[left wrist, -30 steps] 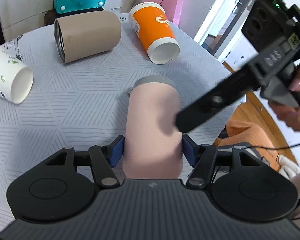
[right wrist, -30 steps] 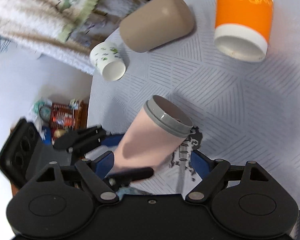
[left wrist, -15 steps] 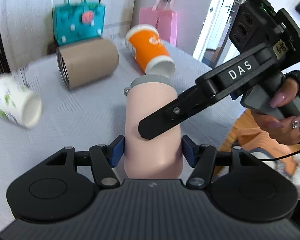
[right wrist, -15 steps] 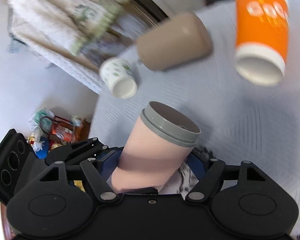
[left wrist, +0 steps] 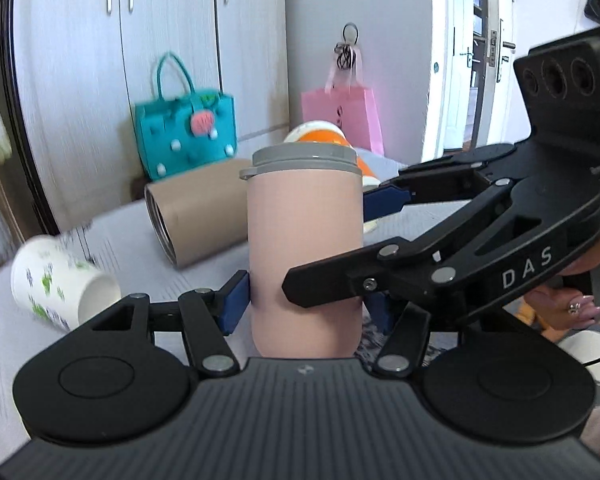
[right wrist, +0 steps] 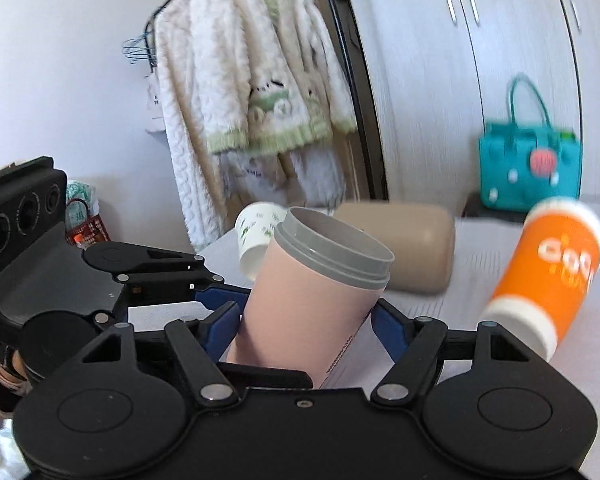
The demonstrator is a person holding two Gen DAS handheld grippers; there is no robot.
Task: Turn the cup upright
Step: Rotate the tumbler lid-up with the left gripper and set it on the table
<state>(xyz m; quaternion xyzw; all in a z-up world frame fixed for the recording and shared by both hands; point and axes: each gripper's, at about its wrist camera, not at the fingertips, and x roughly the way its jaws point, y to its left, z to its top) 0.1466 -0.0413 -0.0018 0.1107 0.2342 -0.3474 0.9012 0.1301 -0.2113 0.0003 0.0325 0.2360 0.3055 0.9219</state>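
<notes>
A pink tumbler (left wrist: 304, 256) with a grey threaded rim stands nearly upright on the table, open end up; it also shows in the right wrist view (right wrist: 312, 300), leaning slightly. My left gripper (left wrist: 306, 308) is shut on its lower body, blue pads on both sides. My right gripper (right wrist: 306, 326) straddles the same tumbler from the right side with its jaws spread around it; its fingers (left wrist: 340, 284) cross in front of the tumbler in the left wrist view.
On the grey patterned table (left wrist: 132, 232) lie a tan tumbler (left wrist: 196, 216), a white floral paper cup (left wrist: 60, 284) and an orange paper cup (right wrist: 544, 276), all on their sides. A teal bag (left wrist: 184, 136) and pink bag (left wrist: 344, 116) stand behind.
The pink tumbler has been tipped up from lying on the table to nearly upright. Both grippers rose and tilted level with it, and the right gripper closed in around it.
</notes>
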